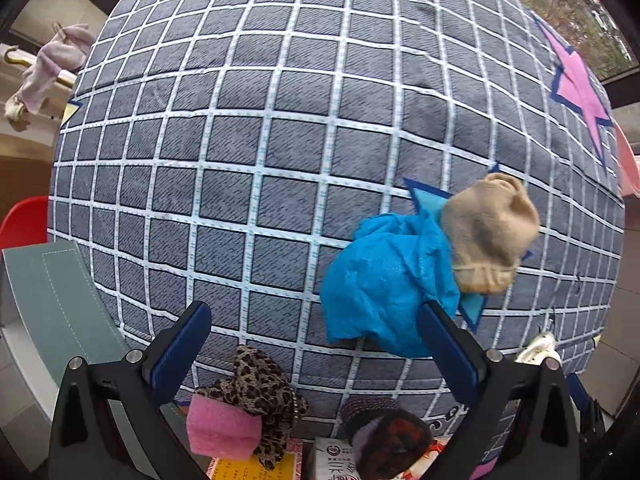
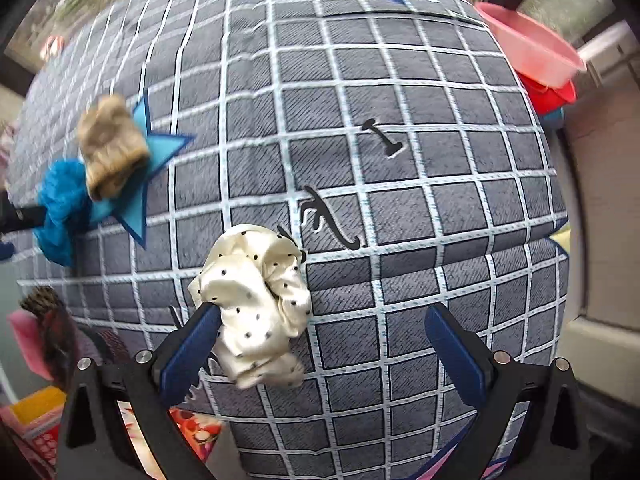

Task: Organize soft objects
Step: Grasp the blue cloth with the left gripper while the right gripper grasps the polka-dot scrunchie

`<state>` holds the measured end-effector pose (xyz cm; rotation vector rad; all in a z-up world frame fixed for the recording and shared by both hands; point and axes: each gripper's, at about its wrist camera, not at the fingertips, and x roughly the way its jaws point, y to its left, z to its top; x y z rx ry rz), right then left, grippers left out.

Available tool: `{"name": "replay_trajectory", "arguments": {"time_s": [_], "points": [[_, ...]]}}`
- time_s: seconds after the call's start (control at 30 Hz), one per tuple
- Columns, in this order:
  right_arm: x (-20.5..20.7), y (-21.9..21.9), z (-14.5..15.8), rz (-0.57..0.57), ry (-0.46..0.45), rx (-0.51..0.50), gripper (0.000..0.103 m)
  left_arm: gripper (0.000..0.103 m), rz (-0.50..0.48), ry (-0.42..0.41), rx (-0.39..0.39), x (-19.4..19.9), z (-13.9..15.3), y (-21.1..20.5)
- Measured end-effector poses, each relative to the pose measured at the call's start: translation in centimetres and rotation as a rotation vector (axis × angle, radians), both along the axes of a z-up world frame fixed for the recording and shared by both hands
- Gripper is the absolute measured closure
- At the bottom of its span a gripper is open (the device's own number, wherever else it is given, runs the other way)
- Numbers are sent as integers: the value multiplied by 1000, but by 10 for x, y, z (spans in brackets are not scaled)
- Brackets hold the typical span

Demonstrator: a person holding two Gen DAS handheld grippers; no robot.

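Observation:
A grey bedspread (image 1: 256, 128) with a white grid fills both views. On it lie a crumpled blue cloth (image 1: 384, 280) and a beige sock (image 1: 488, 232) that partly rests on the cloth. My left gripper (image 1: 316, 320) is open, and its right finger touches the blue cloth's near edge. In the right wrist view, the blue cloth (image 2: 60, 208) and the sock (image 2: 112, 144) sit at the left. My right gripper (image 2: 320, 320) is wide open. A cream polka-dot scrunchie (image 2: 256, 300) rests against its left finger (image 2: 196, 344).
A leopard-print scrunchie (image 1: 260, 392), a pink sponge (image 1: 222, 428) and a dark knitted item (image 1: 384, 436) lie on printed boxes at the bed's near edge. A pink basin (image 2: 528, 44) stands over a red one (image 2: 548, 96) at the far right. A grey-green padded panel (image 1: 60, 300) borders the left.

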<state>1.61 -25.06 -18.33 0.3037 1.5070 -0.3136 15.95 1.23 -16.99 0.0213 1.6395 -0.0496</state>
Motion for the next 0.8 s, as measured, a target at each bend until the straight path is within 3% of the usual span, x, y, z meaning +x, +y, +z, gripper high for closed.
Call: {"name": "replay_trajectory", "arguments": {"time_s": [0.23, 0.6, 0.8], "points": [[7, 12, 14, 23, -55, 86, 1, 0, -23, 25, -10, -4, 0, -18], [13, 43, -37, 93, 59, 58, 1, 0, 3, 95, -14, -29, -32, -36], [15, 50, -48, 111, 82, 18, 1, 0, 0, 116, -28, -25, -59, -44]]}}
